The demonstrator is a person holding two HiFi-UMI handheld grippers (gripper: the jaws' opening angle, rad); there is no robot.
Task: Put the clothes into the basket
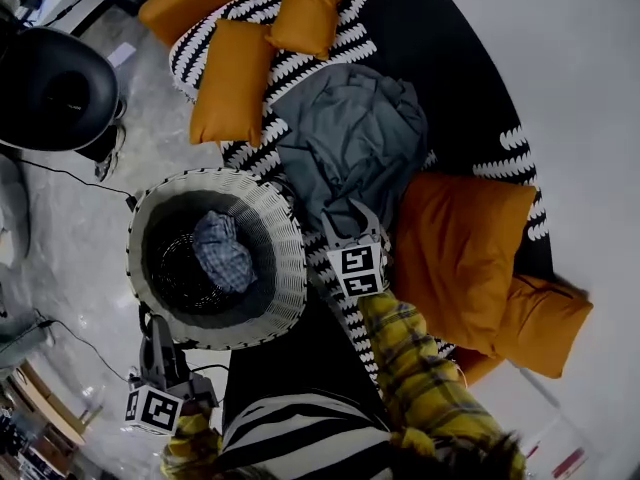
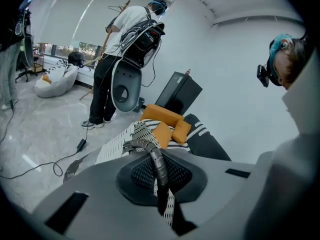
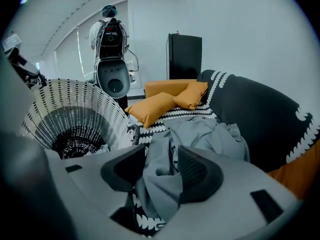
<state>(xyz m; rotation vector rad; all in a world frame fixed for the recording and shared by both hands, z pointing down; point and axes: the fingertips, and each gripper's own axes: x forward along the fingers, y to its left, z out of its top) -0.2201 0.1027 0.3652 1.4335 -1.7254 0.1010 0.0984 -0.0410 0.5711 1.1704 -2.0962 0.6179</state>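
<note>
- right gripper (image 3: 159, 176): jaws closed partway on a bunched fold of the grey garment (image 1: 350, 133). Cloth fills the gap between the pads, so it reads as a real pinch, not a graze.
- the garment is heaped mid-surface on the sofa (image 1: 455, 78), with its near hem at the front edge, just beside the basket (image 1: 287, 243). Most of it lies on the seat, not lifted.
- left gripper (image 2: 158, 174): jaws fully together on the basket's wrapped handle (image 2: 150, 149), on the rim side away from the sofa (steadying it, I'd guess).
- the basket stands on the floor just beside the surface's front edge. One plaid cloth (image 1: 222, 251) is already in the bottom.
- step in hand, my read: lift the grey piece and carry it into the basket.
- to do it well, go straight up until the trailing hem clears the front edge, then swing over the rim. The piece is big and floppy, so a low carry would likely drag the tail across the rim and pull the basket over.
- keep the handle firm during the swing, and let go only once the bulk hangs inside the opening.
- the orange cushion (image 1: 455, 253) sits right beside the pile toward the surface's right edge, and the cloth could drag it along.
</note>
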